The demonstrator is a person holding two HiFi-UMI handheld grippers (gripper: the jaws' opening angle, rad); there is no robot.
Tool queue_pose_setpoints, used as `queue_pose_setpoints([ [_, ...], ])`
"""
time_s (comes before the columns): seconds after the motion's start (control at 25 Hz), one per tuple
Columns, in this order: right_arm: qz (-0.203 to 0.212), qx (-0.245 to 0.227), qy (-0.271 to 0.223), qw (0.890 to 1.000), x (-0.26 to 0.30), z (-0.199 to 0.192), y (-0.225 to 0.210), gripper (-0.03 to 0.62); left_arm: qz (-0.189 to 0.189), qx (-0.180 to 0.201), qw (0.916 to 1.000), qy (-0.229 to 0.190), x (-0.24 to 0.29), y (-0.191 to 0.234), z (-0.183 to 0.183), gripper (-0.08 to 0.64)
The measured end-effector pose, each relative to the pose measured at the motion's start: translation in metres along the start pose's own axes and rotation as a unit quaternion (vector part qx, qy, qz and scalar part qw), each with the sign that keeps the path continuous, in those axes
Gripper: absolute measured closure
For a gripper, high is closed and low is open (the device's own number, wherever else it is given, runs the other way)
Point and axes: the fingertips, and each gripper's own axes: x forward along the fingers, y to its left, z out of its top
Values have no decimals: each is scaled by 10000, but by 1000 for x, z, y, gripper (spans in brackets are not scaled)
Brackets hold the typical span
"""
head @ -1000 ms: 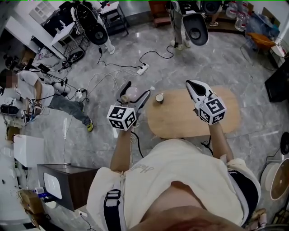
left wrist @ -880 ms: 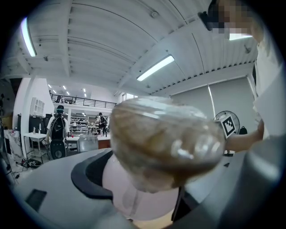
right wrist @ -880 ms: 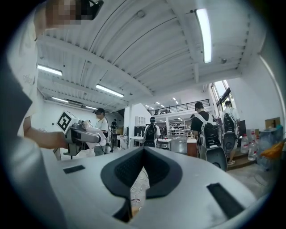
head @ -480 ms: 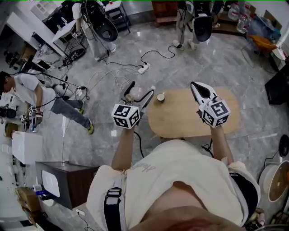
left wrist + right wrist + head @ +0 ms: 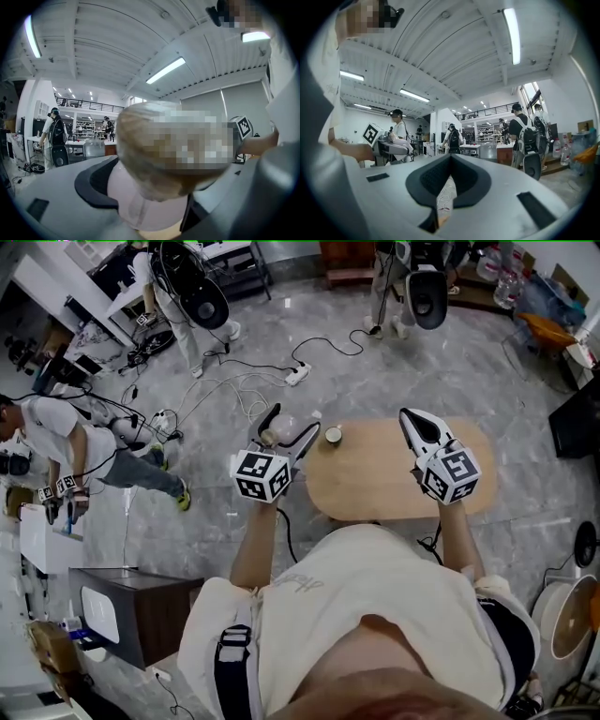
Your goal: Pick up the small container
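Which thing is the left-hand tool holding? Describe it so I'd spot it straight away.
Start at the oval wooden table on the grey floor. Just off its left end, the left gripper is shut on the small container: pale pink and rounded, held between the jaws, unlike the white-rimmed cup standing on the table.

Looking down at an oval wooden worktop (image 5: 394,486) standing on marble floor (image 5: 487,371). Seeing a white power strip (image 5: 298,376) lying beyond, cables (image 5: 225,390) trailing.
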Motion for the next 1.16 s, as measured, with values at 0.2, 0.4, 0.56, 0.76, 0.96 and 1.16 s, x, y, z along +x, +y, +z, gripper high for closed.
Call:
queue_pose_setpoints([
  [0.2, 15, -13, -19, 10000, -5, 3, 2, 598, -48, 55, 10000, 5, 1, -5, 5, 140],
  [0.4, 58, 10, 2, 10000, -2, -1, 4, 598, -114, 157, 9998, -33, 5, -10, 11, 140],
  [0.56, 17, 32, -31, 10000, -2, -3, -3, 598, -118, 172, 9998, -8, 10, -8, 10, 140],
  [0.76, 9, 52, -52, 10000, -4, -2, -10, 598, -84, 180, 9998, 31, 13, -10, 12, 140],
  [0.96, 113, 136, -99, 9998, -4, -2, -5, 598, -80, 209, 9998, 2, 11, -11, 11, 138],
  [1.16, 118, 49, -71, 9999, -11, -6, -3, 598, -91, 282, 9996, 39, 9, -19, 8, 140],
])
